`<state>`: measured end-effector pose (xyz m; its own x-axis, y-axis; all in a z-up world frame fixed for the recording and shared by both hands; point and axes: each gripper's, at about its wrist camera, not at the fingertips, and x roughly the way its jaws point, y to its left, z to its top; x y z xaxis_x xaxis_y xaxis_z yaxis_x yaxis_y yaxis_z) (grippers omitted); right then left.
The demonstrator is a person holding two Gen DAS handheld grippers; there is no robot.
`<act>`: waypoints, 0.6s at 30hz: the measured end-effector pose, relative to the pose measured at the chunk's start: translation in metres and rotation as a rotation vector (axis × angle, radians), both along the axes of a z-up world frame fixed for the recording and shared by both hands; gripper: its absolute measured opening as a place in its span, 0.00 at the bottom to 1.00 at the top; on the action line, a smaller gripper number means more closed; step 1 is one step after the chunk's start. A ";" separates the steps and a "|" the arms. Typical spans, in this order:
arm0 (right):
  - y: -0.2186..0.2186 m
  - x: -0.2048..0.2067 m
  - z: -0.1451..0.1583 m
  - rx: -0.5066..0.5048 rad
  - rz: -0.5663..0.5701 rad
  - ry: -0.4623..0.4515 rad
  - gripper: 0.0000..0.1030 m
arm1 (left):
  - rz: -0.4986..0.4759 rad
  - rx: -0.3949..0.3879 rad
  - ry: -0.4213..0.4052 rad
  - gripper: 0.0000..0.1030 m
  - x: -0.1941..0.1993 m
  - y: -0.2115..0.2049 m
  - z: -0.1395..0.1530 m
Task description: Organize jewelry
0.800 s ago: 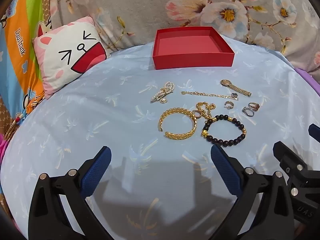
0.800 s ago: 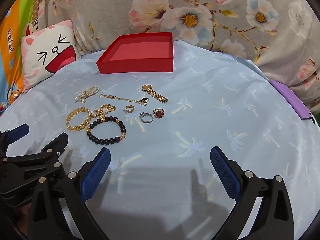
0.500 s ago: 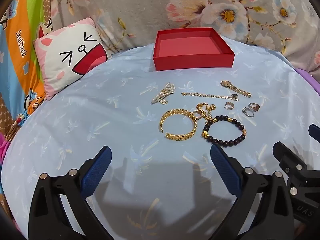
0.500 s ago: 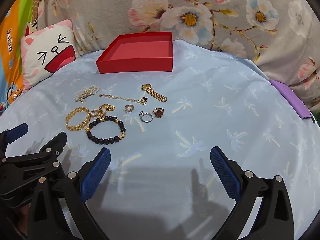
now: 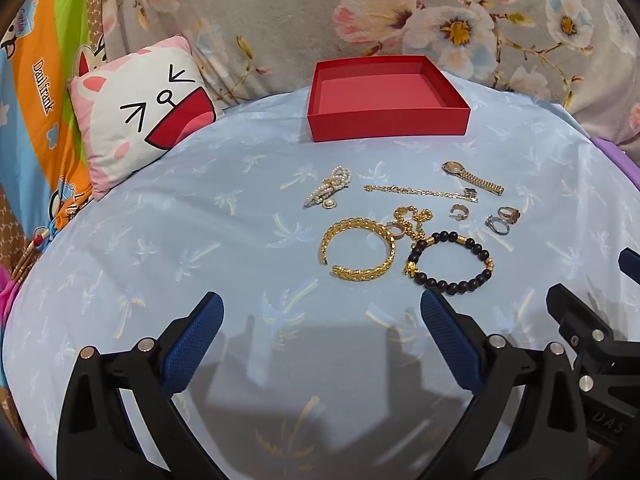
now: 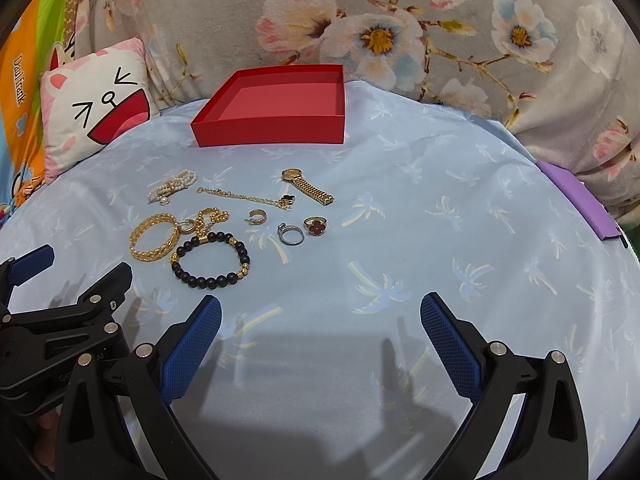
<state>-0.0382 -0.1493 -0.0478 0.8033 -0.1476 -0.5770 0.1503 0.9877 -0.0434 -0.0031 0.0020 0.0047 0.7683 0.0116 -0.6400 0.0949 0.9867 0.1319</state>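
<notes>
An empty red box (image 5: 386,98) (image 6: 276,106) stands at the back of the light blue cloth. In front of it lie several pieces of jewelry: a pearl clip (image 5: 330,192), a gold chain (image 5: 420,191), a gold watch (image 5: 472,178), a gold bangle (image 5: 358,250) (image 6: 154,238), a black bead bracelet (image 5: 450,258) (image 6: 210,258), a small hoop (image 6: 257,216), a silver ring (image 6: 291,235) and a red-flower ring (image 6: 316,226). My left gripper (image 5: 320,330) is open and empty, just short of the bangle. My right gripper (image 6: 320,330) is open and empty, right of the bead bracelet.
A cat-face pillow (image 5: 140,116) leans at the back left. Floral fabric (image 6: 400,20) hangs behind the box. A purple flat object (image 6: 576,200) lies at the right edge of the cloth. Each gripper shows at the side of the other's view.
Both views have shifted very slightly; the jewelry and box have not moved. Both grippers stay open.
</notes>
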 end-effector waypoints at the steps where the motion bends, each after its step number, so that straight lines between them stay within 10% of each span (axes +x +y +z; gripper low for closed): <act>1: 0.002 0.000 0.001 -0.001 -0.002 0.001 0.95 | 0.000 0.000 0.001 0.93 0.000 0.000 0.000; 18: 0.002 0.000 0.001 -0.005 -0.001 0.001 0.95 | 0.000 0.001 0.003 0.93 0.001 -0.002 -0.001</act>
